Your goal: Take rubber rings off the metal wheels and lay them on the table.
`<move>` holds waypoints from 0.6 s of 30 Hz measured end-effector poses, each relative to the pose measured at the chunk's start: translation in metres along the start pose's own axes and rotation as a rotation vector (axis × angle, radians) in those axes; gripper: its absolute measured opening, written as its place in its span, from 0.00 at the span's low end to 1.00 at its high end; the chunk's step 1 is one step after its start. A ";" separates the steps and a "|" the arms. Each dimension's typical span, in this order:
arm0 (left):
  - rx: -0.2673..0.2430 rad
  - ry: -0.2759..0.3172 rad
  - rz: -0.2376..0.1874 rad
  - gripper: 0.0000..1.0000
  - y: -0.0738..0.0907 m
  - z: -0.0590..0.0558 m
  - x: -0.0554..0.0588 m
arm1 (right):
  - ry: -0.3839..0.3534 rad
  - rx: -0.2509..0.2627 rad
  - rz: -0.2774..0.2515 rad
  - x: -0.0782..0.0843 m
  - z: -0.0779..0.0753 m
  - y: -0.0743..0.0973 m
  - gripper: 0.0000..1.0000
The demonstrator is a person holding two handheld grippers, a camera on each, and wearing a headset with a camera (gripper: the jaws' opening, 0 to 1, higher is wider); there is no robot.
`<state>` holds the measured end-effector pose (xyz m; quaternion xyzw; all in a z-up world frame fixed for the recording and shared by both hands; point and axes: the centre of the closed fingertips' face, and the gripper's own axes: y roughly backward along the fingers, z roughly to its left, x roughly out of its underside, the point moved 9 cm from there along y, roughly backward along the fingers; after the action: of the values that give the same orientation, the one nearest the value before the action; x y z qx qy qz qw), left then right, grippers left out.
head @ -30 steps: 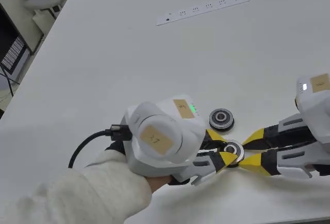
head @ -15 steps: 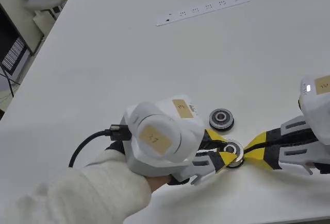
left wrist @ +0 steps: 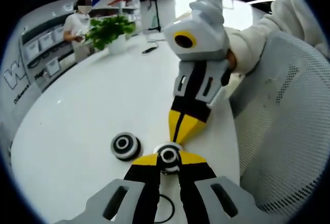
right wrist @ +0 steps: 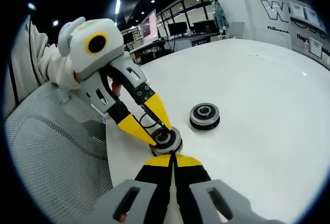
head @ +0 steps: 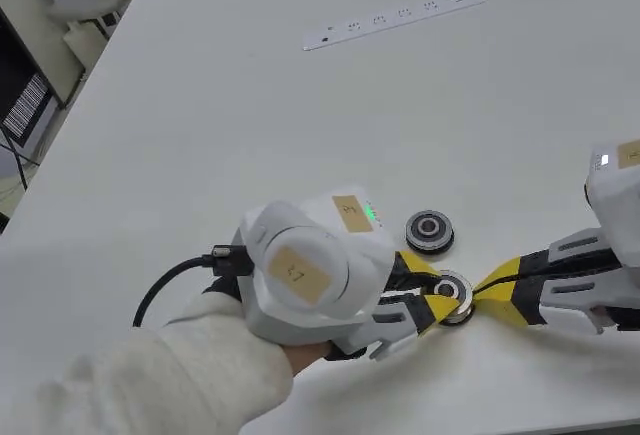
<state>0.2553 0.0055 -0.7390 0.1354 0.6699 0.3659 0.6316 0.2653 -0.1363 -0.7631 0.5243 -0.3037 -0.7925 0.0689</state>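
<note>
The held wheel (head: 453,295) sits on the surface (head: 250,105) near its front edge, clamped between the jaws of our left gripper (left wrist: 169,159). The jaws of our right gripper (head: 478,285) are pressed together against its rim; we cannot tell whether any rubber is caught between them. If we pull now, we judge the pinch may slide off with nothing. A hard tug may also drag the wheel out of the left jaws and knock it into the second wheel (head: 429,231) close by, which wears its black ring. We count two wheels, two grippers, one thin black loop (left wrist: 164,209) under the left gripper, perhaps a freed ring, and one power strip (head: 395,19) far back.
</note>
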 end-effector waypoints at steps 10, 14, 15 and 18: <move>-0.002 0.001 -0.002 0.13 0.000 0.000 0.000 | -0.082 -0.009 -0.021 0.001 -0.002 0.004 0.00; -0.002 0.002 -0.003 0.13 0.000 0.000 0.000 | -0.110 -0.009 -0.036 0.000 -0.003 0.006 0.00; -0.002 0.003 -0.004 0.13 0.000 0.000 0.000 | -0.120 -0.013 -0.039 -0.001 -0.003 0.007 0.00; -0.003 0.004 -0.003 0.14 0.000 0.000 0.000 | -0.133 -0.017 -0.047 -0.001 -0.003 0.006 0.00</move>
<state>0.2549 0.0058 -0.7391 0.1327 0.6709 0.3660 0.6311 0.2666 -0.1420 -0.7598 0.4770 -0.2887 -0.8294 0.0345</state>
